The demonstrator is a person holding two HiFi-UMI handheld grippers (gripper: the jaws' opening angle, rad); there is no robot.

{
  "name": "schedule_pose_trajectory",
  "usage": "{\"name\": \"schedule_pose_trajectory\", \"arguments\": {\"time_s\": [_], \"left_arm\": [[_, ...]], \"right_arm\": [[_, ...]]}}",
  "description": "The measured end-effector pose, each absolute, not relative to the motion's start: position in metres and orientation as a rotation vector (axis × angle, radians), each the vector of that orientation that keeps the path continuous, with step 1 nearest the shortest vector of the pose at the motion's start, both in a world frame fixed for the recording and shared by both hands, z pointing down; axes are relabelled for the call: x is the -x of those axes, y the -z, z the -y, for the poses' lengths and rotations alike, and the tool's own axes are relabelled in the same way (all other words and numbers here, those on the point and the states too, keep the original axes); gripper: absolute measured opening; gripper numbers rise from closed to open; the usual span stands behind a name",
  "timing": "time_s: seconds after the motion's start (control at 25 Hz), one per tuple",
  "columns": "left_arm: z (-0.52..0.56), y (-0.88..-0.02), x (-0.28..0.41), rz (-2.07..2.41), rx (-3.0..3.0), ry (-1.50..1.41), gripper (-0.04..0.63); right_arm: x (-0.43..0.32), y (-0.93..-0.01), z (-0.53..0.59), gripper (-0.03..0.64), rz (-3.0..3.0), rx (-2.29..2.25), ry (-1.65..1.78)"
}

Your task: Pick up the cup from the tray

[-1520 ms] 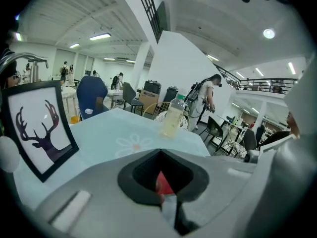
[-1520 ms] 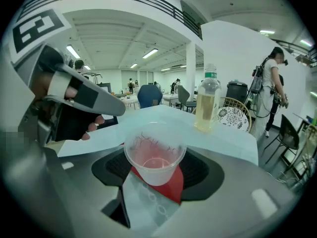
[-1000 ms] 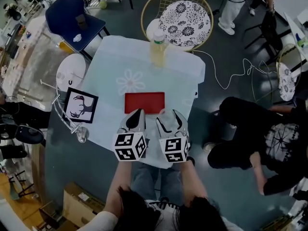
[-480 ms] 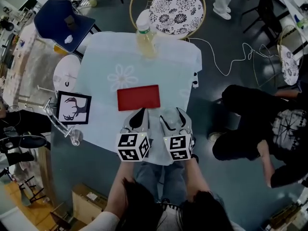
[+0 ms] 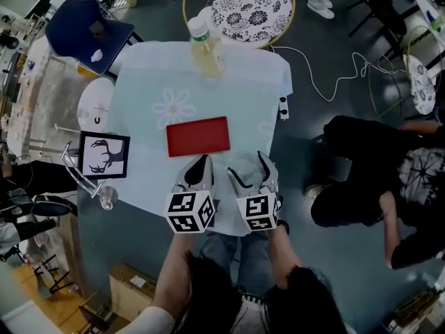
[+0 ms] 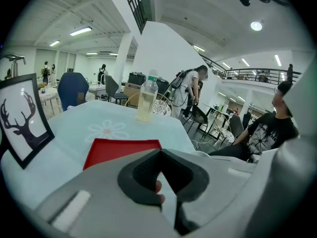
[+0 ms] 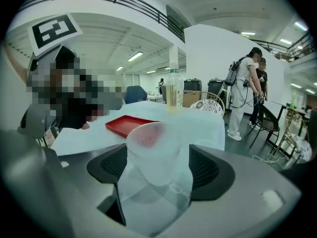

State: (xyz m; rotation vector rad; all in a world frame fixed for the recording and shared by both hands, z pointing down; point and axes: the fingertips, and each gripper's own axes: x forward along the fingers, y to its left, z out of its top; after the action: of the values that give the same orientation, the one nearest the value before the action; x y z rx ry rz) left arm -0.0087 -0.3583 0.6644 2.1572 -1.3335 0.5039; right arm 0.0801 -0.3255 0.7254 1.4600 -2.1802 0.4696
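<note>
We see bare tablecloth all round the red tray, with wide room between it and the bottle at the far edge. At the left, the deer picture and a glass stand in the way.

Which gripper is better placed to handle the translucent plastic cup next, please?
Right. The translucent plastic cup stands between the jaws of the right gripper, which have just been opening, so it can simply close again. The left gripper is shut and empty beside it.
</note>
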Motion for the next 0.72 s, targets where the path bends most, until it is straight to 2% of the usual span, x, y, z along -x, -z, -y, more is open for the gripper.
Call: {"name": "schedule_pose_trajectory", "arguments": {"time_s": [0.16,0.48,0.64,0.72], "left_arm": [[0.357,-0.663,0.009,1.34,-2.14,-0.496,0.0],[0.357,-0.638,-0.003,1.321,-2.183,-0.452,0.0],[0.353,-0.61,-0.007,1.305,-2.223,-0.408,0.0],[0.348,-0.596,-0.012,1.291,-2.235,-0.387,0.0]], "right_arm": [[-0.082,-0.711,0.323,0.431,2.211,-1.477,-0.484],[-0.092,-0.656,0.331,0.431,2.266,-1.574,-0.452],[-0.088,-0.62,0.329,0.372,2.305,-1.581,-0.441],[-0.086,-0.604,0.325,0.284,2.32,-1.565,-0.424]]}}
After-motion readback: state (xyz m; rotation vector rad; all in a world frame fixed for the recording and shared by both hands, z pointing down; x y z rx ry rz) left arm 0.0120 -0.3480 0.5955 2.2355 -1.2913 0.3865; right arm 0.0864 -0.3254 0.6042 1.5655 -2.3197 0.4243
